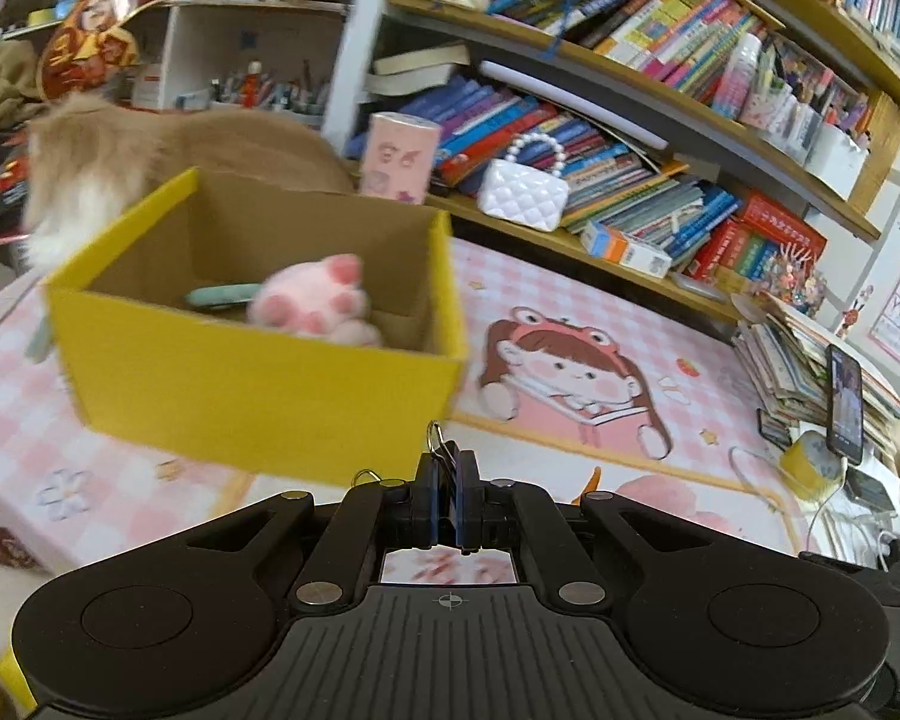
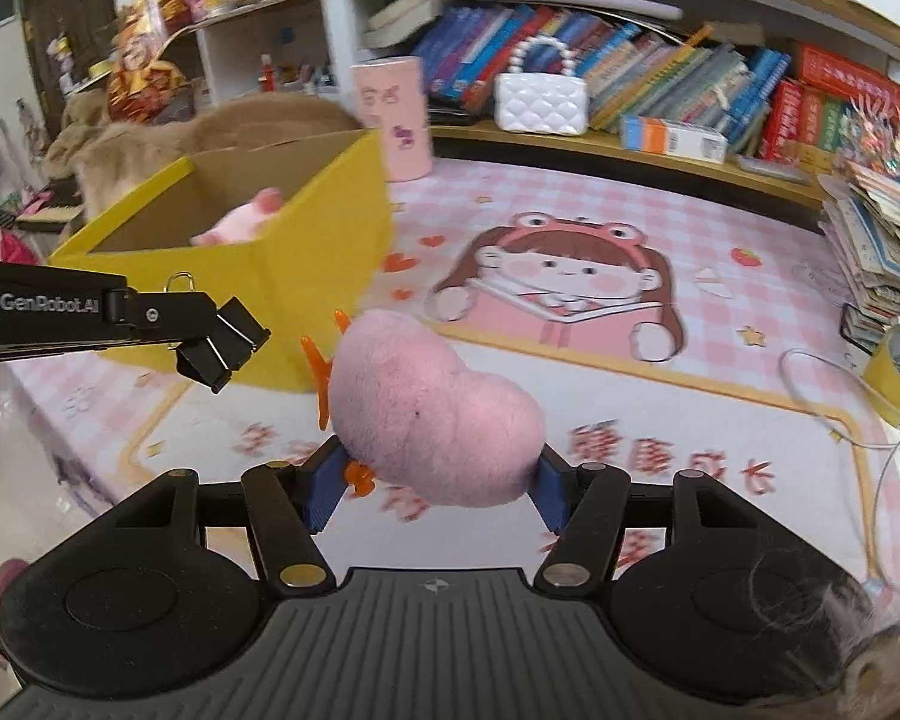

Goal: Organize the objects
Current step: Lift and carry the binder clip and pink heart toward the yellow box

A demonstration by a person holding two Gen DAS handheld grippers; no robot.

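**Both grippers loaded beside the yellow box**

A pink checked desk mat with a cartoon girl (image 2: 570, 276) lies below crowded bookshelves (image 1: 660, 90). On it stands an open yellow cardboard box (image 1: 258, 372) – inside, a pink plush paw toy (image 1: 312, 300) and something teal, too blurred to name. The left gripper (image 2: 222, 348) is clamped on a black binder clip (image 2: 219, 351) just beside the box. The right gripper (image 2: 435, 483) squeezes a fluffy pink plush with orange feet (image 2: 432, 414) above the mat.

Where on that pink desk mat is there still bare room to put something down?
The widest bare patch is the middle of the pink mat, between the yellow box and the stacked booklets at the right edge. The strip before the shelf, between the pink canister and orange carton, is free too. The right corner is crowded: tape roll, cable, phone.
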